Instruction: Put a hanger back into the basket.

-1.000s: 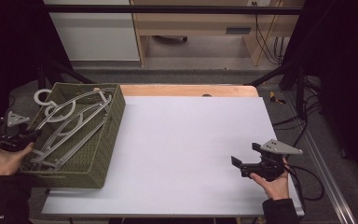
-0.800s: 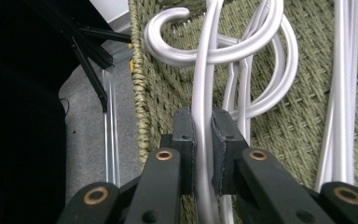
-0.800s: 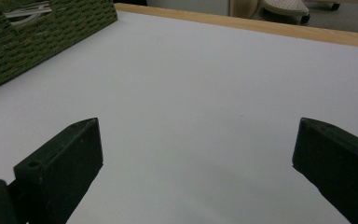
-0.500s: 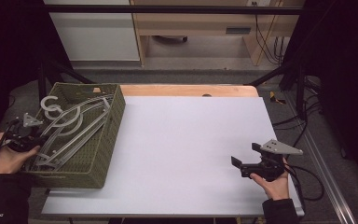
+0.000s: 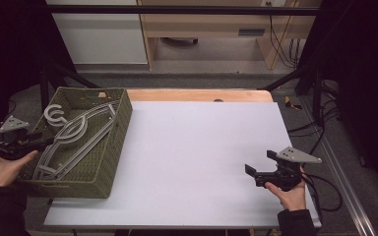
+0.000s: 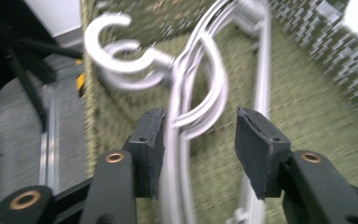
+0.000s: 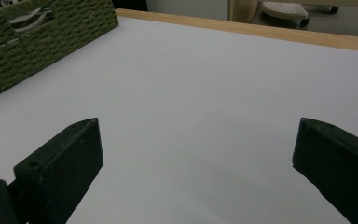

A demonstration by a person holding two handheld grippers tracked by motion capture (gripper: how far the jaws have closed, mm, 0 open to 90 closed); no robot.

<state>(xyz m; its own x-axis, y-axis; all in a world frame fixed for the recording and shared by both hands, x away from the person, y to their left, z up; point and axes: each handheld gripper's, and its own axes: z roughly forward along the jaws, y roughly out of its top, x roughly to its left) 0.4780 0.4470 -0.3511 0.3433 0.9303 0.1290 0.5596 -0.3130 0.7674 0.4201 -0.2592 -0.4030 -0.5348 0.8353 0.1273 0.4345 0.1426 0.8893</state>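
While the grey hangers [image 5: 76, 135] are left lying in the green basket [image 5: 109, 162] at 9 o'clock, the left gripper [image 6: 198, 140] jaws have just been opened, straddling them loosely; the right gripper [image 5: 263, 172] is held spread over bare table [image 5: 197, 147].

Grey plastic hangers [image 5: 74, 140] are lying stacked in the green woven basket [image 5: 109, 162] at the table's left end, running along its length and leaning on its far-left wall, their hooks [image 6: 116, 51] poking up over the rim there.
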